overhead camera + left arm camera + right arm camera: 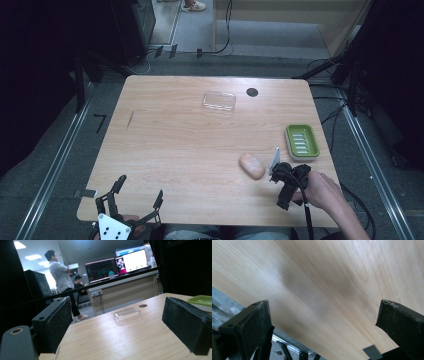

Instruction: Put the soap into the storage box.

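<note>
A peach soap bar lies on the wooden table toward the front right. Just right of it my right gripper is held by a hand and tilts down at the tabletop. In the right gripper view the right gripper is open over bare wood. A green soap dish sits near the right edge, behind that gripper. A clear plastic lid rests at the back centre. My left gripper is open at the front left edge, holding nothing. The left gripper faces the lid and the dish.
A black round grommet is set in the table beside the lid. Beyond the far edge stand a wooden counter with monitors and people. Metal rails run along the floor on both sides.
</note>
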Available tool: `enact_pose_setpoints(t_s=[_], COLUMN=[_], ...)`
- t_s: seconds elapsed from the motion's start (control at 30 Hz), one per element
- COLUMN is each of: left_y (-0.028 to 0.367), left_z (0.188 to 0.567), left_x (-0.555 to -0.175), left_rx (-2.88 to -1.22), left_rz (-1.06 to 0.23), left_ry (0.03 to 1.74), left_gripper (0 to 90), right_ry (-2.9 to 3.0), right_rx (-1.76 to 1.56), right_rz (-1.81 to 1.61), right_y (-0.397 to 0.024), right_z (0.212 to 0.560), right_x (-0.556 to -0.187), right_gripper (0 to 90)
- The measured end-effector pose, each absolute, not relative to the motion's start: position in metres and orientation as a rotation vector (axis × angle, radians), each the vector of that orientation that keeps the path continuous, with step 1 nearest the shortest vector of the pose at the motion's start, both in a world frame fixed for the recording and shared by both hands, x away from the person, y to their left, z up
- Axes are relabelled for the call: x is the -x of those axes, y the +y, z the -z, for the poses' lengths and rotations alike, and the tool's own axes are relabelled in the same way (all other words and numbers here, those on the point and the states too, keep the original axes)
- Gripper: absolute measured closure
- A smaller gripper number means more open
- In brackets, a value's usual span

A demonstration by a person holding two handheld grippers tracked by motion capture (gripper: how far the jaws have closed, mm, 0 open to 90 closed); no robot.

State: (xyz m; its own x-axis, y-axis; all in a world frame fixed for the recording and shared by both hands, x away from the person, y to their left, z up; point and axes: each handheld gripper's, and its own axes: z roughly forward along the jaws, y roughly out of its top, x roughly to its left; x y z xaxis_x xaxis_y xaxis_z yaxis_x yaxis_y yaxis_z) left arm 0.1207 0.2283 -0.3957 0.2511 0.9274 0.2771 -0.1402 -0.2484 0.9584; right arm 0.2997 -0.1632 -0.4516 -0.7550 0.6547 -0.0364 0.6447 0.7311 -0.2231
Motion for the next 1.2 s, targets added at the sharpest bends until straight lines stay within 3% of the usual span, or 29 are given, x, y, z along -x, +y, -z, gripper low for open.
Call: enact_pose_setpoints(t_s=[1.2], left_y=[0.229], left_z=[0.396], left_x=[-0.121], left_rx=[-1.435], left_rz=[-1.236], left_ry=[0.789], left_gripper=[9.8], right_ry=[-2.932], right_rx=[0.984], right_rz=[-0.360], right_y=[-0.118], right_z=[0.447], right_x=[-0.326], right_gripper=[0.0])
